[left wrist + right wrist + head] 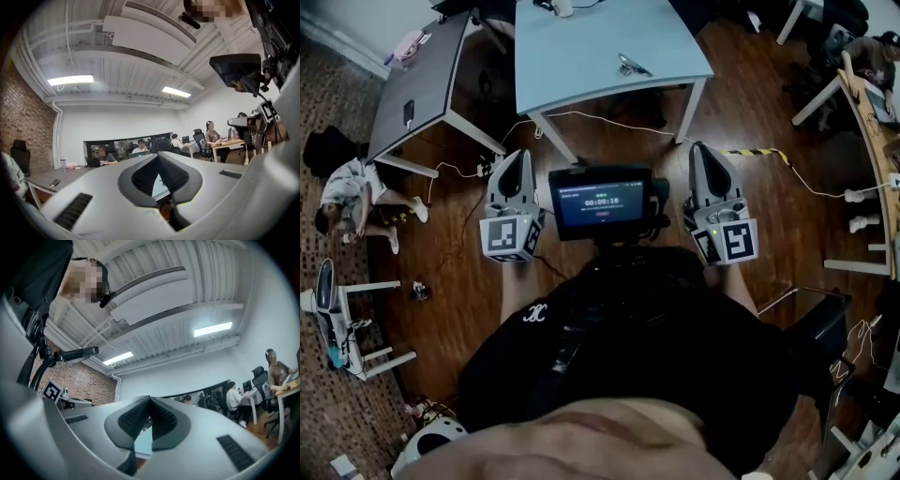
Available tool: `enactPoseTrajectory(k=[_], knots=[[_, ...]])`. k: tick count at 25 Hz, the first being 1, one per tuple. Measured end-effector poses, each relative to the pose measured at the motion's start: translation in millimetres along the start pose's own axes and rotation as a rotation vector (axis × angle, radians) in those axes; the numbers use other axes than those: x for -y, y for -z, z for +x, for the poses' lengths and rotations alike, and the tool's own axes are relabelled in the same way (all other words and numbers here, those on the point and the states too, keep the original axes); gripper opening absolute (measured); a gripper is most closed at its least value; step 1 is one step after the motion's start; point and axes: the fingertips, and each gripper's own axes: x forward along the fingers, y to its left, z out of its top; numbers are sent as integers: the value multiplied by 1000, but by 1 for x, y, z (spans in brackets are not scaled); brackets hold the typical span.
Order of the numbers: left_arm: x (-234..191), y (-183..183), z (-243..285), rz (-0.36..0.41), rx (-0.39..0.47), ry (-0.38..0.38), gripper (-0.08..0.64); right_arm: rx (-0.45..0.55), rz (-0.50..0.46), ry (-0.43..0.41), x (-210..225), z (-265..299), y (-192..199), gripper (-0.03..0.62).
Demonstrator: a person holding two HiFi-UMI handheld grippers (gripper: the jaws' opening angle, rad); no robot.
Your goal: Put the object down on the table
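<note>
Head view, entry one: small metallic object, kind too small to tell. It lies flat on the tabletop of the light blue table, close to the right edge and nearer the front right corner than the far one. It is probably the task's thing, and if so it is already set down.

Entry two: left gripper, held in front of the person and short of the table's front edge, well apart from the object. Its own view shows the ribbed pads pressed tip to tip with nothing between them.

Entry three: right gripper, level with the other and outside the front right table leg. Its jaws are likewise together and empty.

Entry four: screen, mounted between the two grippers and lit.

Entry five: surroundings.
- A white cable runs across the floor by the front table legs.
- A grey table stands to the left, with a phone near its front edge.
- A person sits on the floor further left.

Hazards, as judged:
- The object sits near the right edge, so a closed jaw sweeping in from that side could knock it off.
- The floor cable could catch a foot on the approach and jolt both grippers into the table's front edge.
</note>
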Motion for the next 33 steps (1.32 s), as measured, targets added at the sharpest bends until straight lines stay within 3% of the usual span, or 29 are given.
enactPoseTrajectory(k=[3,9,33], knots=[[4,-2,-1,-7,8,2,14,9,24,-11,3,2,-7,-20],[7,-6,-3,-10,2,-2,12,-21,-67,-49,-5,5,-9,-21],[4,-7,-8,11,-11,-31,14,-31,-89,-81,-11,9,-8,-23]])
